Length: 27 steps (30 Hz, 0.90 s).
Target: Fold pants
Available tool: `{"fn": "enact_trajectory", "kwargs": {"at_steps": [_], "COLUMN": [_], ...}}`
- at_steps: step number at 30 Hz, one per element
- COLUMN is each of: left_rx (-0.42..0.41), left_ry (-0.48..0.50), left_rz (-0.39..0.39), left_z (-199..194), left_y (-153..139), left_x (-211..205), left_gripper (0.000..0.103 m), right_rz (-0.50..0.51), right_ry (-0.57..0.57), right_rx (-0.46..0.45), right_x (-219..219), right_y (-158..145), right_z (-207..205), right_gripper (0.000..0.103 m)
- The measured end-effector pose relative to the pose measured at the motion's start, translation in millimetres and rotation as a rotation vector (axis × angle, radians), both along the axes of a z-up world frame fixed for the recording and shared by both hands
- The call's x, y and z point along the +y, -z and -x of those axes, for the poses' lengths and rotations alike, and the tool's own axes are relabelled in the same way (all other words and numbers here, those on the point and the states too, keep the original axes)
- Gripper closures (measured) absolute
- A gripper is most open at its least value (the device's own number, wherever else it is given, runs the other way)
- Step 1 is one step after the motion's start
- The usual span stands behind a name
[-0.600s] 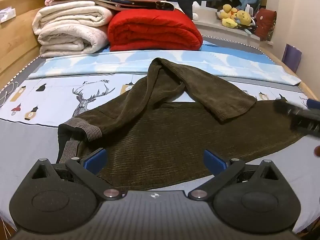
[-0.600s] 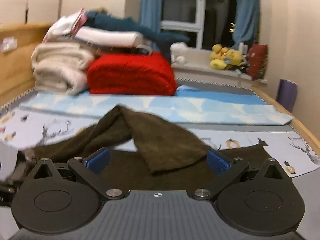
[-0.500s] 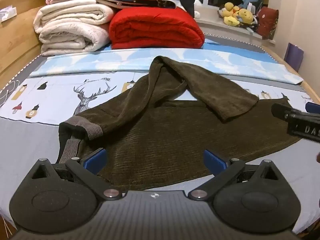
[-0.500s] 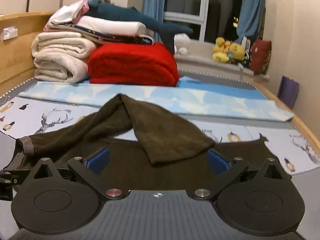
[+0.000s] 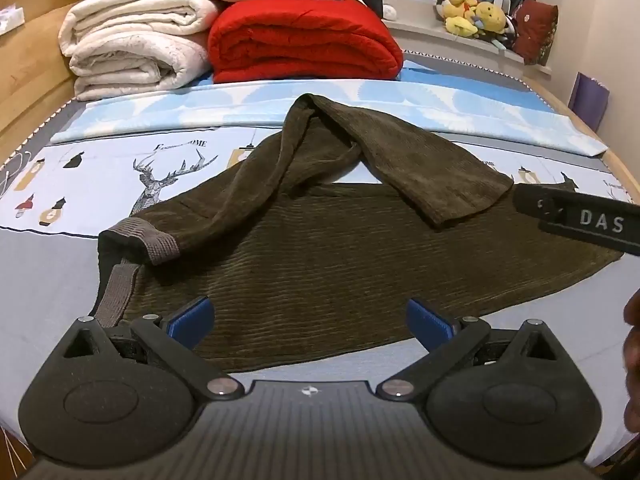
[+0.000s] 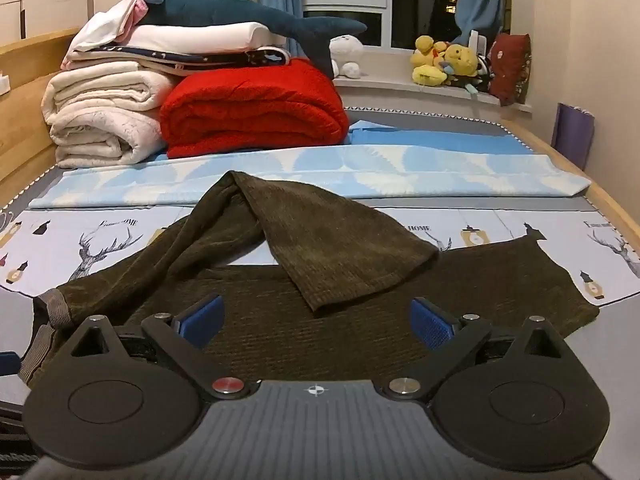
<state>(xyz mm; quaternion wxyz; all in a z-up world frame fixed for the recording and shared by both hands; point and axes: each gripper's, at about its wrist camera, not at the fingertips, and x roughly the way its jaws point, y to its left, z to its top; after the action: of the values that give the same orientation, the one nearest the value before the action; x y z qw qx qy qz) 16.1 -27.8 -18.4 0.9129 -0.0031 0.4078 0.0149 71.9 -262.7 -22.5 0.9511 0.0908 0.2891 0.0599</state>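
Dark brown corduroy pants (image 5: 320, 264) lie on the bed, one leg flat across, the other bent back in a peaked fold (image 5: 316, 108). The grey waistband (image 5: 156, 240) is at the left. My left gripper (image 5: 310, 318) is open and empty above the pants' near edge. My right gripper (image 6: 316, 320) is open and empty above the flat leg (image 6: 320, 336), near the folded leg's cuff (image 6: 360, 280). The right gripper's body (image 5: 584, 220) shows at the right edge of the left wrist view.
Folded red (image 5: 304, 44) and white (image 5: 136, 52) blankets are stacked at the bed's far end, with a plush shark (image 6: 248, 12) on top. A light blue sheet (image 6: 320, 176) lies behind the pants. A wooden bed frame (image 5: 24, 92) runs along the left.
Both grippers have shifted a little closer over the pants; the right gripper's body has moved further into the left wrist view. The pants have not moved.
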Motion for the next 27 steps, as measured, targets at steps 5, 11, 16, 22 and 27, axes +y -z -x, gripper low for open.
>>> {"fn": "enact_trajectory", "kwargs": {"at_steps": [5, 11, 16, 22, 27], "left_rx": [0.005, 0.006, 0.003, 0.005, 0.004], "left_ry": [0.008, 0.013, 0.015, 0.011, 0.010], "left_rz": [-0.005, -0.003, -0.001, 0.001, 0.001], "left_z": [-1, -2, -1, -1, -1], "left_y": [1, 1, 2, 1, 1], "left_x": [-10, -13, -12, -12, -12], "left_gripper": [0.001, 0.001, 0.001, 0.001, 0.001], "right_rz": [0.024, 0.032, 0.038, 0.043, 0.041], "right_ry": [-0.011, -0.006, 0.002, 0.003, 0.004], "right_rx": [0.012, 0.021, 0.028, 0.032, 0.032], "right_x": [18, 18, 19, 21, 22], "right_y": [-5, -3, -2, -3, -3], "right_z": [-5, -6, -7, -8, -8], "right_gripper": [0.004, 0.004, 0.004, 0.004, 0.004]}}
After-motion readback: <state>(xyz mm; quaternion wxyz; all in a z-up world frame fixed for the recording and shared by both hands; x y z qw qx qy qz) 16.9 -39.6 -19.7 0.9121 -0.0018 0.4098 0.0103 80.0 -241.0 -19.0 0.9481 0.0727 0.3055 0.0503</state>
